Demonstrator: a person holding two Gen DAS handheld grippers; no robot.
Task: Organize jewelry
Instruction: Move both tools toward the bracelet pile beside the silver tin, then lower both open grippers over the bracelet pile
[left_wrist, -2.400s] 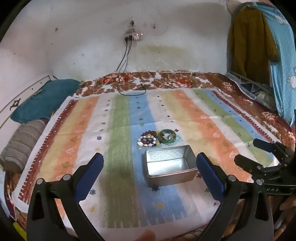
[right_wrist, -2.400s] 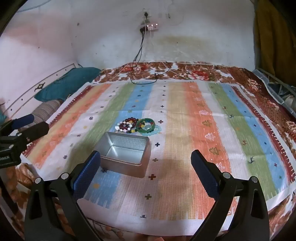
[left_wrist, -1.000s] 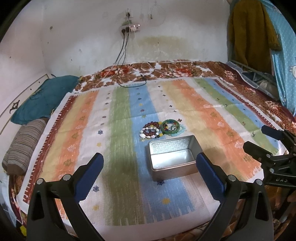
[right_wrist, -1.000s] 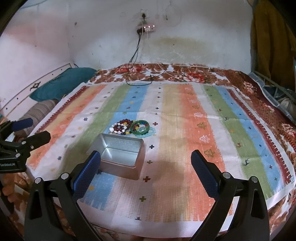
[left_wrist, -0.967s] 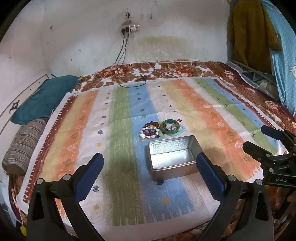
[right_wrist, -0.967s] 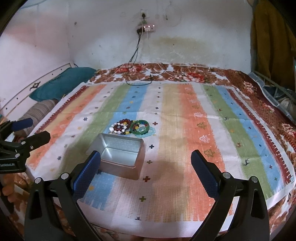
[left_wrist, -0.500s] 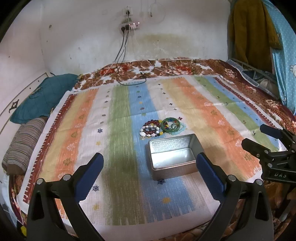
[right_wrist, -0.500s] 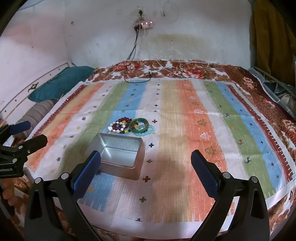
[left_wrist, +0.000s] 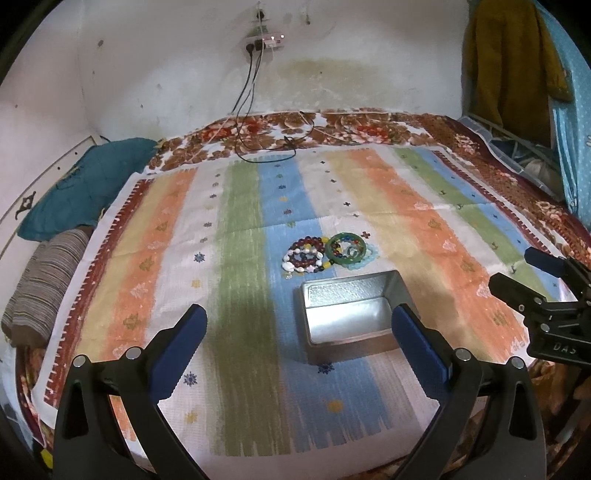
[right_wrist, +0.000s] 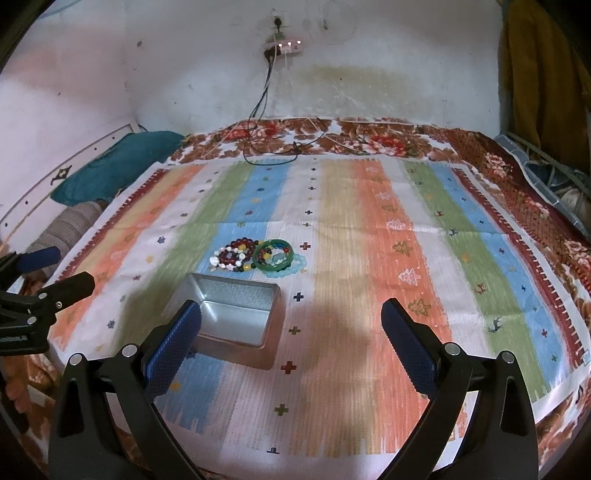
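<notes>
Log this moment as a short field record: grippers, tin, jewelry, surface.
left gripper: open, holds nothing
right gripper: open, holds nothing
metal tin: lidless, nothing inside, on the striped cloth
beaded bracelets: heaped on the cloth just beyond the tin
green bangle: beside the beads, lying over a pale blue bead strand
task progress: nothing in the tin yet

Both wrist cameras look forward and down across the striped multicoloured bedspread toward the stained white wall, set back from the open rectangular silver tin; left view left of it, right view right.
</notes>
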